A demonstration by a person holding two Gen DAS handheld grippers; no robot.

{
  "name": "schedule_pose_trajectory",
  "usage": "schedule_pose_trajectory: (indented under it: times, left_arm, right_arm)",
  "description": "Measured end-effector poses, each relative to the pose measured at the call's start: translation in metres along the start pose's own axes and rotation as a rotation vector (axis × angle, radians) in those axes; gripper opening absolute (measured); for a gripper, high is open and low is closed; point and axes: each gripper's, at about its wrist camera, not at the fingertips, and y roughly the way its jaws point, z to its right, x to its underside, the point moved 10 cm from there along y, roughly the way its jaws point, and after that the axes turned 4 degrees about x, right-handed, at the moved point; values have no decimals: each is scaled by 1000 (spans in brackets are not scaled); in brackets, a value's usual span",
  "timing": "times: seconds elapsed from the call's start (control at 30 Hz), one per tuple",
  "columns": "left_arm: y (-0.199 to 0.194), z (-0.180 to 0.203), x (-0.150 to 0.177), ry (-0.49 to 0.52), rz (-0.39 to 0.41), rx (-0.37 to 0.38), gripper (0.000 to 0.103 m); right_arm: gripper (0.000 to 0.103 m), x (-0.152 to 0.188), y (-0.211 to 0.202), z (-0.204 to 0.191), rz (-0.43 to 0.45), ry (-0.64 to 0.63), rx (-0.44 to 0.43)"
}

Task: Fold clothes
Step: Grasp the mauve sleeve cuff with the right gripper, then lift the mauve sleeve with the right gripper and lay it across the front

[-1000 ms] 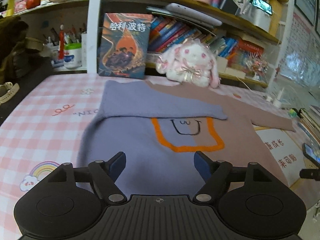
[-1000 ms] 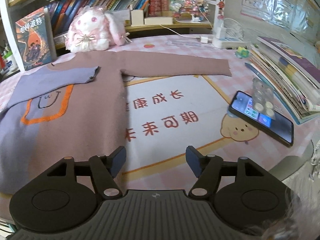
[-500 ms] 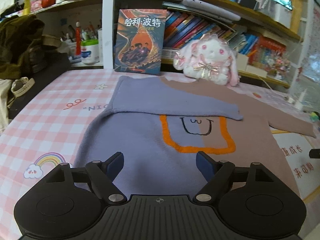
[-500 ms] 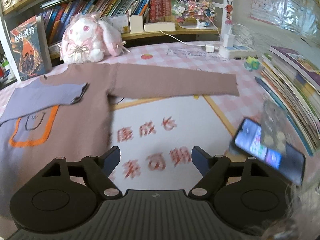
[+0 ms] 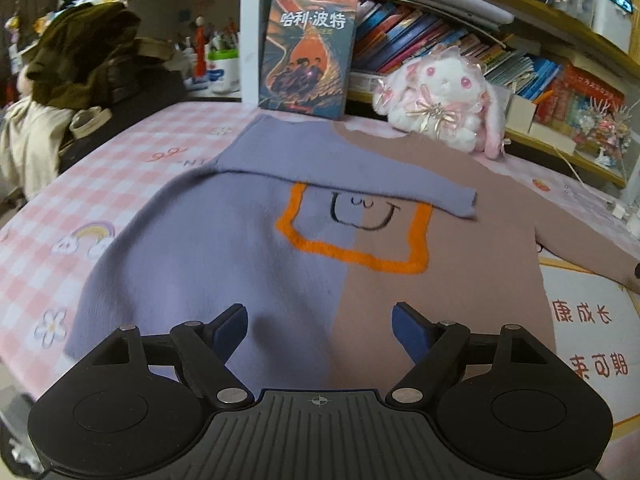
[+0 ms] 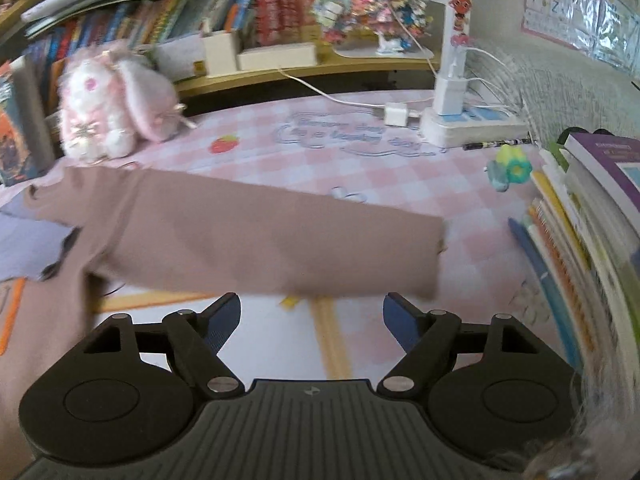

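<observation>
A sweater point(image 5: 248, 264), half purple and half dusty pink with an orange outline and a smiling face, lies flat on the pink checked table point(image 5: 60, 216). Its purple sleeve point(image 5: 340, 168) is folded across the chest. Its pink sleeve point(image 6: 260, 244) stretches out flat to the right. My left gripper point(image 5: 319, 328) is open and empty above the sweater's lower hem. My right gripper point(image 6: 311, 318) is open and empty just in front of the pink sleeve, near its cuff point(image 6: 434, 260).
A plush rabbit point(image 5: 440, 96) and an upright book point(image 5: 308, 52) stand at the back edge below crowded shelves. A stack of books point(image 6: 580, 248) lies at the right. A power strip with cables point(image 6: 464, 124) and a small toy point(image 6: 510, 168) lie at the back right. A dark bag point(image 5: 88, 56) sits at the left.
My right gripper has moved forward and to the right, from the printed mat toward the outstretched pink sleeve. My left gripper has shifted left over the hem. Both stay open.
</observation>
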Motion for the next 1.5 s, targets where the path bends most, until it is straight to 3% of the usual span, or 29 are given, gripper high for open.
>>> schedule_pose_trajectory:
  times: [0.33,0.53,0.63,0.7,0.77,0.8,0.93,1.2,1.5]
  left_arm:
    - [-12,13,12,-19,-22,-69,82]
    - [-12,20,13,-13,-29,-79,82]
    - [-13,21,14,-13,-28,-81,82]
    - [-13,20,14,-16,-28,-84,82]
    - [-14,20,14,-19,-24,-88,82]
    - [-15,19,13,-20,-21,-89,82]
    - [-14,17,11,-22,-16,-89,82]
    - [-15,9,3,-8,15,-73,82]
    - [-9,-12,-7,58,47,26,82]
  right_arm:
    - [71,-4,38,41,-76,48,67]
    - [68,-2,43,46,-88,63,44]
    - [49,-6,43,43,-75,56,20]
    - [25,-8,43,38,-74,49,-19]
    - [12,-10,43,31,-78,43,-61]
    - [11,-11,42,29,-72,32,-61]
    - [10,-22,31,19,-17,-14,-80]
    - [10,-56,-2,-17,65,14,-212]
    - [9,-87,-50,-96,118,7,-359]
